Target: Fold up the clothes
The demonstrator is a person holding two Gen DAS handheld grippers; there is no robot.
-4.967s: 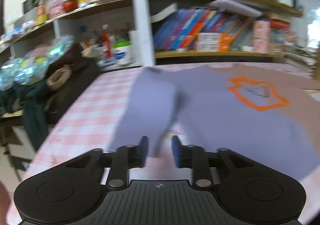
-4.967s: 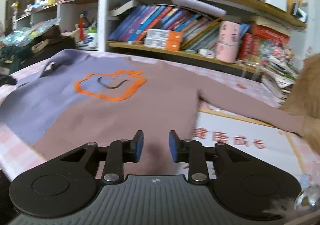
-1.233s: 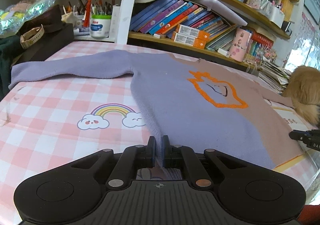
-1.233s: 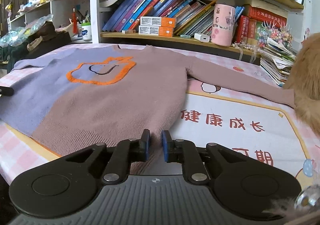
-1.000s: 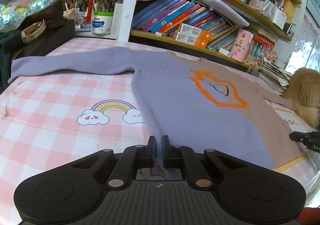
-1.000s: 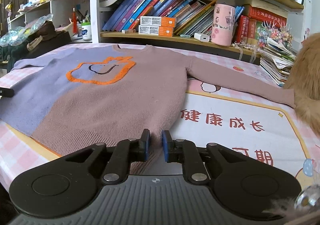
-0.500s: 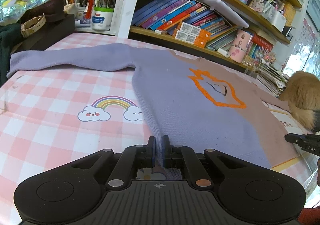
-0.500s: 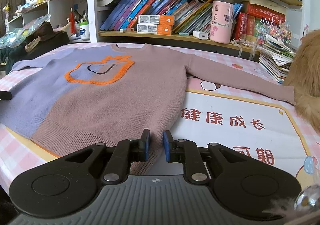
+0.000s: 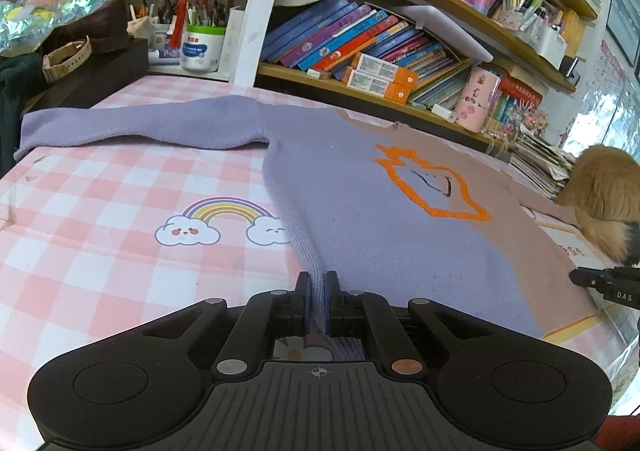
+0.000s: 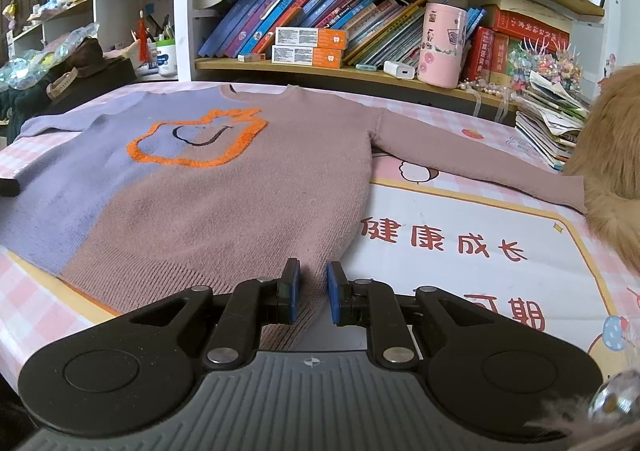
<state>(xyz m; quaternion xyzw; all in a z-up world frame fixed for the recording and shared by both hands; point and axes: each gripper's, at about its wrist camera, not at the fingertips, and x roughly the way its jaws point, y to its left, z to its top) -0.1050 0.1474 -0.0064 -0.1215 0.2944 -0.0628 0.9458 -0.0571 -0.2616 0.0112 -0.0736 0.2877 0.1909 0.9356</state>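
The sweater is spread flat on the counter, sleeves out to left and right. Its near left hem corner is pinched in the left tongs, closed on the knit. The near right corner lies between the pads of the right tongs, which stand slightly parted, so a firm grip cannot be confirmed there. That grip is best made sure first; then both corners should be lifted together and carried evenly toward the far collar, clear of the furry animal at right.
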